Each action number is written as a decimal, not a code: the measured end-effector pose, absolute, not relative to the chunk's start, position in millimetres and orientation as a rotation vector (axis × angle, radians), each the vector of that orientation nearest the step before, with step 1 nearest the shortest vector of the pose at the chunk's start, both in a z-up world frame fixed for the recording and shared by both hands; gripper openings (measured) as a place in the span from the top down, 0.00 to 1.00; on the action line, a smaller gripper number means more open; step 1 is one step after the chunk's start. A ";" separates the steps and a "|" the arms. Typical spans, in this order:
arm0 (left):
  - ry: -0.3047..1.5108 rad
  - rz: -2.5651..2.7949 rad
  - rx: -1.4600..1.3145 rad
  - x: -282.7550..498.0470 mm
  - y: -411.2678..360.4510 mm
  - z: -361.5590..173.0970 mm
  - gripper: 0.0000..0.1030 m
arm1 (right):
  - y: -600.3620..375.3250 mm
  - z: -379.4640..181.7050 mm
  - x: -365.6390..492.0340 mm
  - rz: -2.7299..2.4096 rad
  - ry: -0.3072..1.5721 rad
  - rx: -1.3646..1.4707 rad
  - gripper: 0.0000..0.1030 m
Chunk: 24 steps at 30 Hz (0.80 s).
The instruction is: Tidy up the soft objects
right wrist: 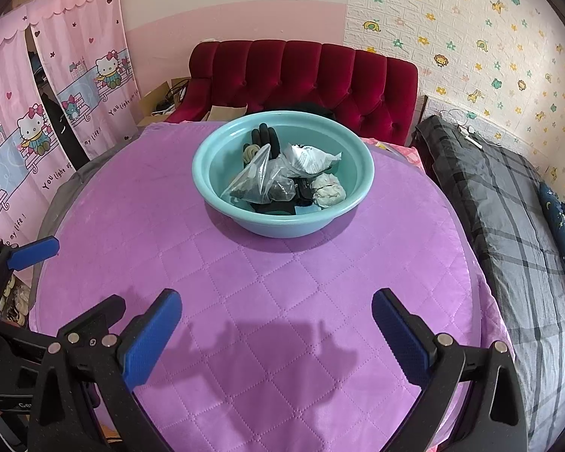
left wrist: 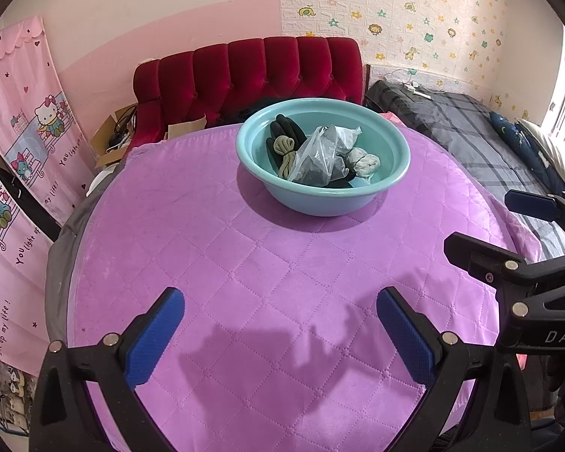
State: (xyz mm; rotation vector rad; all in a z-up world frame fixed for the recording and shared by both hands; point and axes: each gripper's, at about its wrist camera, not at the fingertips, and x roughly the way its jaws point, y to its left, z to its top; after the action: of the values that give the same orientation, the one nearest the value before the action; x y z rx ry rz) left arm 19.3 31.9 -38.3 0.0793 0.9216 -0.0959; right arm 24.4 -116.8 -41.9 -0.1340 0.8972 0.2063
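**Basin and contents, both grippers idle**

I see one teal basin [right wrist: 211, 173] on the far half of the purple quilted cover [right wrist: 267, 286]. In it: black glove [right wrist: 266, 138], coiled cord [left wrist: 285, 154], clear plastic bags [right wrist: 260, 180], pale cloth bundle [right wrist: 328, 190]. My left gripper [left wrist: 280, 333] and right gripper [right wrist: 277, 333] hover near the cover's front edge, jaws spread wide, holding nothing. Behind: red tufted sofa [right wrist: 305, 71], plaid bed [right wrist: 508, 203], pink cartoon curtain [left wrist: 22, 143].

One basin [left wrist: 393, 173] on one purple quilted cover [left wrist: 245, 282]. Contents: one black glove [left wrist: 282, 128], one coil of rope [left wrist: 287, 150], two clear plastic bags [left wrist: 320, 158], one pale rolled cloth [left wrist: 363, 162]. Two grippers, left [left wrist: 280, 333] and right [right wrist: 277, 335].
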 end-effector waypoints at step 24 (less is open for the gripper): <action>0.954 -0.105 0.068 30.5 21.5 -43.2 0.00 | -124.5 -52.7 37.4 0.205 0.924 -0.121 0.00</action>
State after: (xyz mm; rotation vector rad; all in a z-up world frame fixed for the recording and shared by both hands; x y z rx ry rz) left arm 30.5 21.5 -43.2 0.0678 0.9535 -0.1054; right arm 37.4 -124.5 -52.7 -0.1214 0.9237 0.2053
